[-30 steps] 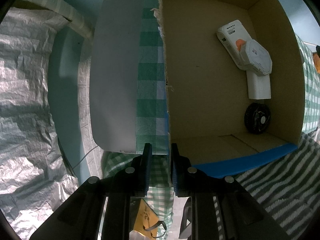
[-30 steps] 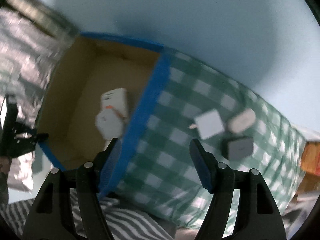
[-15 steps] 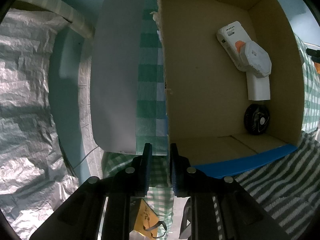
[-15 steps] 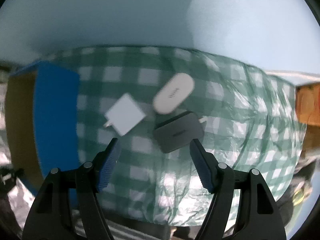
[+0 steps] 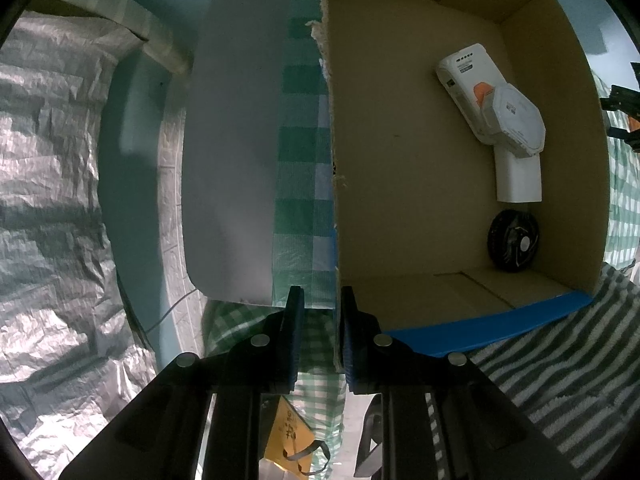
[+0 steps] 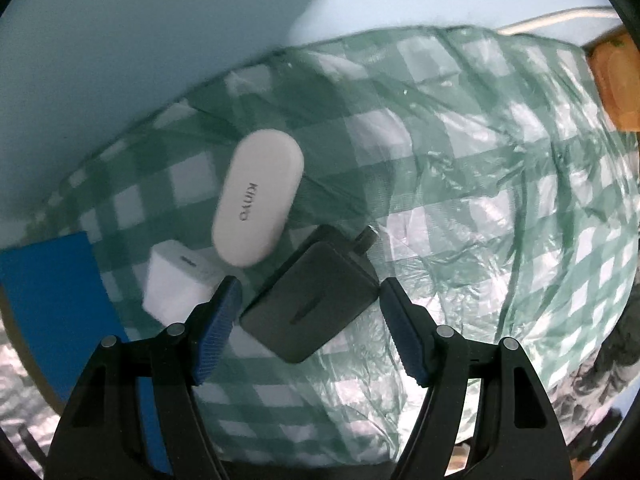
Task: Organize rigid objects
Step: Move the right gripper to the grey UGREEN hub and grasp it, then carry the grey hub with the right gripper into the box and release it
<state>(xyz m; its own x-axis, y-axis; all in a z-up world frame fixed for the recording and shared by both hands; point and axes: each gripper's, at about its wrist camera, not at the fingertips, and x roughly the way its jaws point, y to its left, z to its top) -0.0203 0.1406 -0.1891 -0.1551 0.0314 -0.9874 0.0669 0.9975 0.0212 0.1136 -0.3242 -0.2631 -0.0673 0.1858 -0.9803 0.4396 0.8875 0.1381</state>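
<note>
Lying between right hand-held gripper (image 6: 310, 312) fingers | dark adapter (image 6: 310, 298) | ungripped

Green-white checked tablecloth (image 6: 460, 216), dark-grey charger (image 6: 312, 300)

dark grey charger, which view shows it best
The right wrist view: the dark grey charger lies unobstructed on the checked cloth, framed by the open right gripper. The left wrist view doesn't show it, only the cardboard box.
</note>
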